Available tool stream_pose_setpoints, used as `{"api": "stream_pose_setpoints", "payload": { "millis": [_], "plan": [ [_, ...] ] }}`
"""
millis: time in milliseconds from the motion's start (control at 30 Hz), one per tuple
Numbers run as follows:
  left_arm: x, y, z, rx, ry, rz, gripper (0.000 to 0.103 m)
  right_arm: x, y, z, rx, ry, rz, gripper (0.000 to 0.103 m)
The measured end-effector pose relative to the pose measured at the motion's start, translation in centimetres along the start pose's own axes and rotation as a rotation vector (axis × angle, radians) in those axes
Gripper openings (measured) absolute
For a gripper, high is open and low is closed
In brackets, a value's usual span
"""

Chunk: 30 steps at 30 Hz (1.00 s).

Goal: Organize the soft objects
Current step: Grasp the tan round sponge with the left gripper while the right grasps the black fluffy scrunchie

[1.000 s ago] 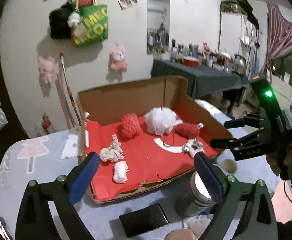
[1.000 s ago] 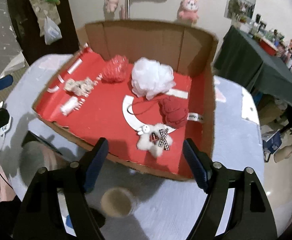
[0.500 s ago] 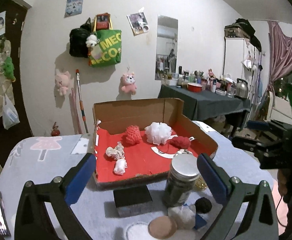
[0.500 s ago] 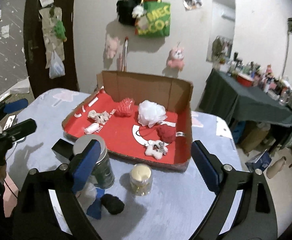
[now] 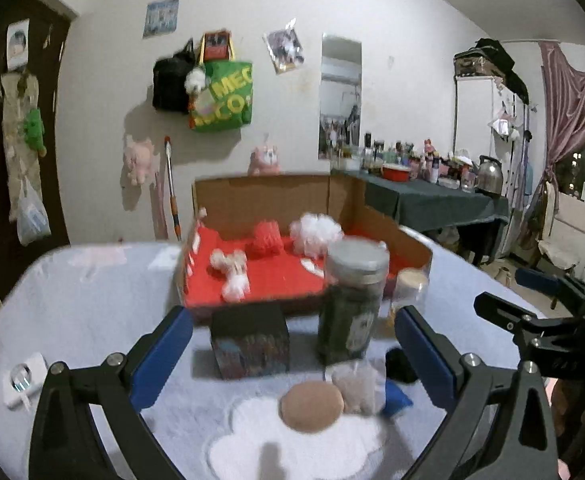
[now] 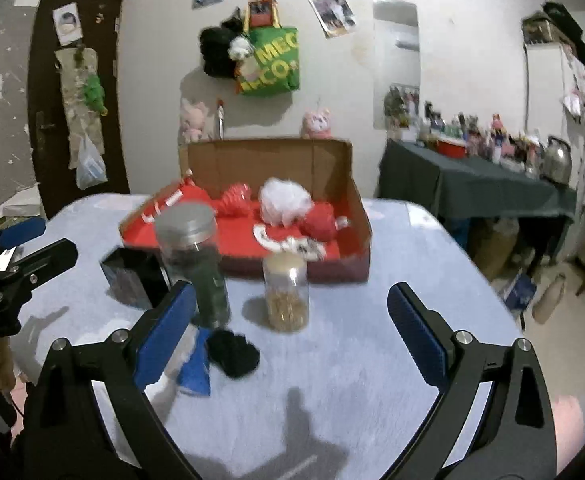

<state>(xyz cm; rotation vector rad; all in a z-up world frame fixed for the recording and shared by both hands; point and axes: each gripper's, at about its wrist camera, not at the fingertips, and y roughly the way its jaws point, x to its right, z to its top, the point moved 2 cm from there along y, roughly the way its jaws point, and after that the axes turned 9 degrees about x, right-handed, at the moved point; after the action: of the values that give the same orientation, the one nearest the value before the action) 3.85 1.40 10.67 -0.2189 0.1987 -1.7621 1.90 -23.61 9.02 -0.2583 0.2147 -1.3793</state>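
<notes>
A cardboard box (image 5: 388, 232) with a red floor stands at the far side of the table and holds a white pouf (image 5: 315, 232), a red pouf (image 5: 267, 238) and small cream plush pieces (image 5: 232, 268). It also shows in the right wrist view (image 6: 356, 216), with the white pouf (image 6: 286, 200). Near the front lie a brown round puff (image 5: 311, 405), a white cloud-shaped pad (image 5: 292, 446), a black fluffy item (image 6: 233, 353) and a blue cloth (image 6: 196, 368). My left gripper (image 5: 292, 358) and right gripper (image 6: 288, 330) are both open and empty, low over the near table.
A tall dark jar with a silver lid (image 5: 352, 300), a small jar with a pale lid (image 6: 286, 292) and a black box (image 5: 250, 340) stand between the grippers and the cardboard box. A white device (image 5: 24, 380) lies at the left edge. A dark cluttered side table (image 6: 476, 184) stands at right.
Both grippers have pulled back and down from over the box toward the near table edge. The jars and front soft items now sit close ahead. Both stay open.
</notes>
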Motion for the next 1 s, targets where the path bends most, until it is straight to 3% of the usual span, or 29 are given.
{"api": "stream_pose_setpoints", "payload": {
  "millis": [367,667,900,967,1000],
  "plan": [
    [-0.3,2.9,-5.2,-0.166,-0.024,-0.027,0.103,-0.1,2.7,-4.7,-0.111,0.006,0.029,0.098],
    [-0.8,4.8,-7.0,-0.298,-0.052,-0.082,0.101,-0.1,5.3,-5.8,-0.203,0.01,0.133,0.098],
    [-1.1,6.5,-8.1,-0.411,-0.037,-0.108,0.09,-1.0,8.2,-6.1,-0.3,-0.005,0.224,0.097],
    [-0.9,6.6,-8.1,-0.41,-0.014,-0.105,0.086,-1.2,8.6,-6.2,-0.312,0.002,0.244,0.091],
    [-0.8,6.5,-8.0,-0.405,-0.007,-0.114,0.077,-1.3,8.8,-6.1,-0.317,0.017,0.267,0.084]
  ]
}}
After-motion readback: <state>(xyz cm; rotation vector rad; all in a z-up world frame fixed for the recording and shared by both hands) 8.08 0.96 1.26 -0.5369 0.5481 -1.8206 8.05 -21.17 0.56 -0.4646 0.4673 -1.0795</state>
